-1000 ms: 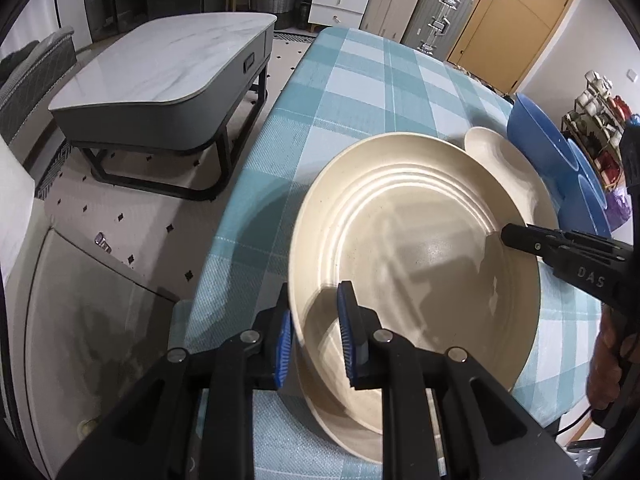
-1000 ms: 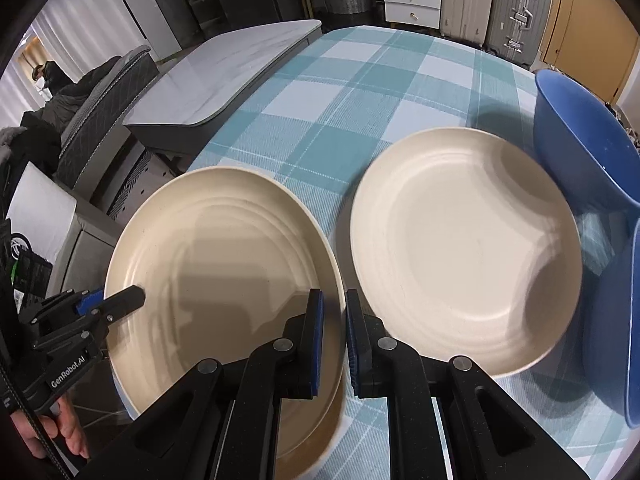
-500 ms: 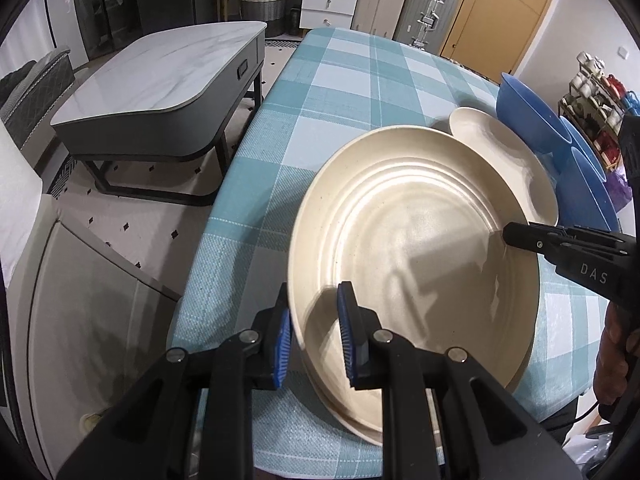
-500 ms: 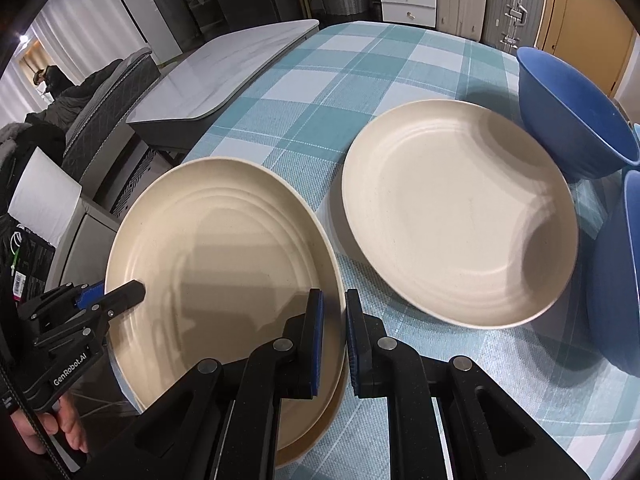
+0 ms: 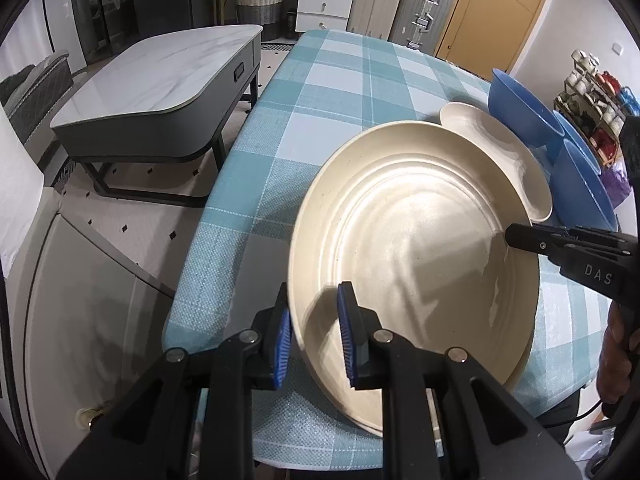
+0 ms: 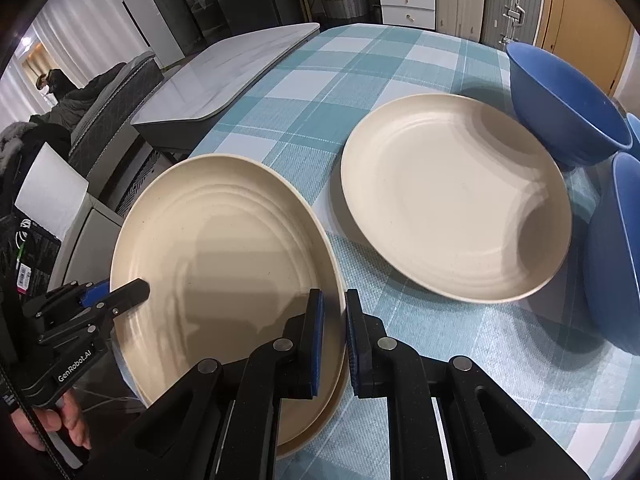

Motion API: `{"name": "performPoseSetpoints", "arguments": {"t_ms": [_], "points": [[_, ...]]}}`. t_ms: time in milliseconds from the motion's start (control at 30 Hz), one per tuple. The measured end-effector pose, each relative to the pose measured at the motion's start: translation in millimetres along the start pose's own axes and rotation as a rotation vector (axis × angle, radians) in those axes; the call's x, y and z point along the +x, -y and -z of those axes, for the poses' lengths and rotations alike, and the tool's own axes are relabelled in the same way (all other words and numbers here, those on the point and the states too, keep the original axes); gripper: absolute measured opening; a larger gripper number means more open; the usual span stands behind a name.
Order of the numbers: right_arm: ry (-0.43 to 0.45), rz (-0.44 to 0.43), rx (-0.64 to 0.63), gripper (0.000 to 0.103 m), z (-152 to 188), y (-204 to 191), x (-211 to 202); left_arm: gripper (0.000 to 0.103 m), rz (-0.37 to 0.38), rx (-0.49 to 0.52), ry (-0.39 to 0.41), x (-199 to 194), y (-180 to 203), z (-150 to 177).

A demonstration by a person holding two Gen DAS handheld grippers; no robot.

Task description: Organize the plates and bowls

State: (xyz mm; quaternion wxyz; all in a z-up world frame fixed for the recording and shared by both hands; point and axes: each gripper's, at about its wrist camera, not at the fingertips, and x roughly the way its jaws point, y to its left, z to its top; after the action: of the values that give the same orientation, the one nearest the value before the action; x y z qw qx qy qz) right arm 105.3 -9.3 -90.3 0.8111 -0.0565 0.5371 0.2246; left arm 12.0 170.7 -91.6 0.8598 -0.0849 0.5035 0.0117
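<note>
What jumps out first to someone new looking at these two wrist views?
The big cream ridged plate at the near table edge, gripped from opposite rims by the left claw and right claw, apparently atop another plate. Beside it a second cream plate lies flat on the teal checked tablecloth, with blue bowls along its right.

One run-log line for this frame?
left gripper: shut on ridged cream plate | right gripper: same plate's opposite rim | second cream plate: on checked tablecloth
</note>
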Motion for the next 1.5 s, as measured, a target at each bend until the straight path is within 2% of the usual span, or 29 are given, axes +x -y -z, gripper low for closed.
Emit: {"name": "performPoseSetpoints", "arguments": {"t_ms": [400,800,1367,1500], "points": [[-0.003,-0.001,0.006,0.010,5,2,-2,0.021,-0.039,0.019,0.036,0,6,4],[-0.028,0.019,-0.004,0.010,17,3,-3,0.020,-0.034,0.031,0.037,0,6,6],[-0.053,-0.012,0.009,0.011,22,7,4,0.020,-0.038,0.040,0.034,0,8,6],[-0.069,-0.036,0.044,0.011,22,12,7,0.020,-0.035,0.038,0.031,1,7,5]]}}
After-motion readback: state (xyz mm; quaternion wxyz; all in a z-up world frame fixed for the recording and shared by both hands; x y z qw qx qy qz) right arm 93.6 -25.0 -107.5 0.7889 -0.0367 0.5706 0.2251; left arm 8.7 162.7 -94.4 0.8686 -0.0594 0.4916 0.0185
